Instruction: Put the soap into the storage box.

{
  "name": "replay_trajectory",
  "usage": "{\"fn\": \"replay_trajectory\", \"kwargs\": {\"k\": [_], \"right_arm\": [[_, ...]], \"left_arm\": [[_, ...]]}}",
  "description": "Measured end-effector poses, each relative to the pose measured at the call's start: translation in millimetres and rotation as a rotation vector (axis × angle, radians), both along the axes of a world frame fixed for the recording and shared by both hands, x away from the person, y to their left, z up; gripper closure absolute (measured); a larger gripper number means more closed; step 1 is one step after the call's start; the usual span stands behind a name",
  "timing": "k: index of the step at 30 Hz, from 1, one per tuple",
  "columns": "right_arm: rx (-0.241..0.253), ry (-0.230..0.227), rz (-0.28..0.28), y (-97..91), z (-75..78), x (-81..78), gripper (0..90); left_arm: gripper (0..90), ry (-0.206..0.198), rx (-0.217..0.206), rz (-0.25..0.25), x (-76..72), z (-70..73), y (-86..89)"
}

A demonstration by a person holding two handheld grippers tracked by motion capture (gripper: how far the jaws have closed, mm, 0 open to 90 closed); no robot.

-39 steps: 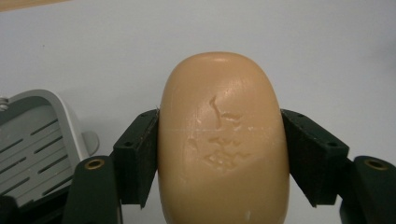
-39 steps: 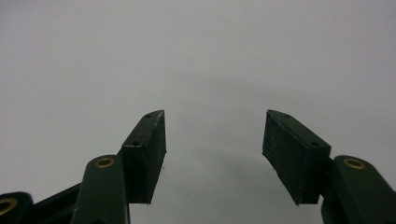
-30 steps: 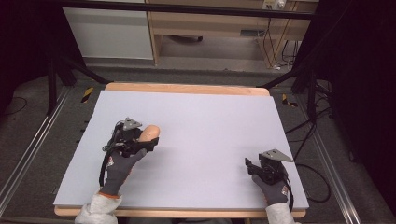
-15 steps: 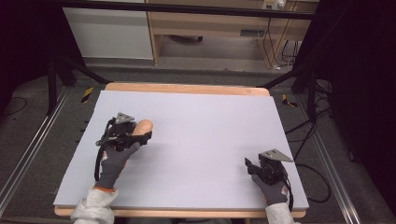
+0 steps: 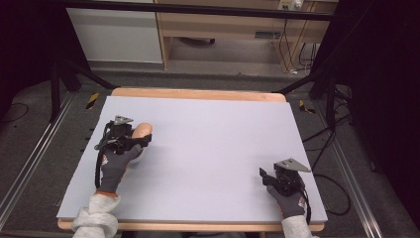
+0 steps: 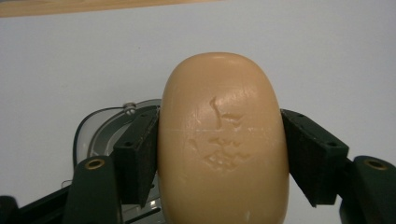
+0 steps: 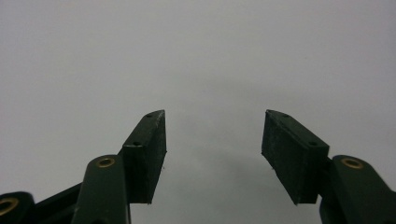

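Soap bar [image 6: 223, 144], clamped in the left gripper [image 5: 130, 139] above what looks like a dish [image 6: 105, 133], wants level lowering.

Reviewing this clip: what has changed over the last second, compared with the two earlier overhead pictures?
The left gripper, shut on the tan soap bar, has carried it a little farther toward the table's left edge and slightly away from the person. In the left gripper view a round metal-rimmed object lies on the table just beneath the bar. The grip is unchanged. The right gripper stayed put near the front right corner, jaws open and empty.
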State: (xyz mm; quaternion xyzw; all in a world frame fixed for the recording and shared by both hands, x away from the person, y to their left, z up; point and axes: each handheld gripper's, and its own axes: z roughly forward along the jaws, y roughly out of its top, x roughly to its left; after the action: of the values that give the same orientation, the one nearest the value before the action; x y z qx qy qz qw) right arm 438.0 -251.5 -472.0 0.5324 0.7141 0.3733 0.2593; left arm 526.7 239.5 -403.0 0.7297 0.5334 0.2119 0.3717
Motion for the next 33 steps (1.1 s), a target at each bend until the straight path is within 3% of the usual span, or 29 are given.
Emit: {"fn": "replay_trajectory", "kwargs": {"k": [13,33], "right_arm": [[-0.006,0.004,0.009,0.9,-1.3,1.0,39.9],[-0.009,0.014,0.01,2.6,-2.8,1.4,39.1]], "left_arm": [[31.8,0.032,0.014,0.053,3.9,-15.5,16.9],[31.7,0.053,0.022,0.064,2.1,-26.7,24.1]]}}
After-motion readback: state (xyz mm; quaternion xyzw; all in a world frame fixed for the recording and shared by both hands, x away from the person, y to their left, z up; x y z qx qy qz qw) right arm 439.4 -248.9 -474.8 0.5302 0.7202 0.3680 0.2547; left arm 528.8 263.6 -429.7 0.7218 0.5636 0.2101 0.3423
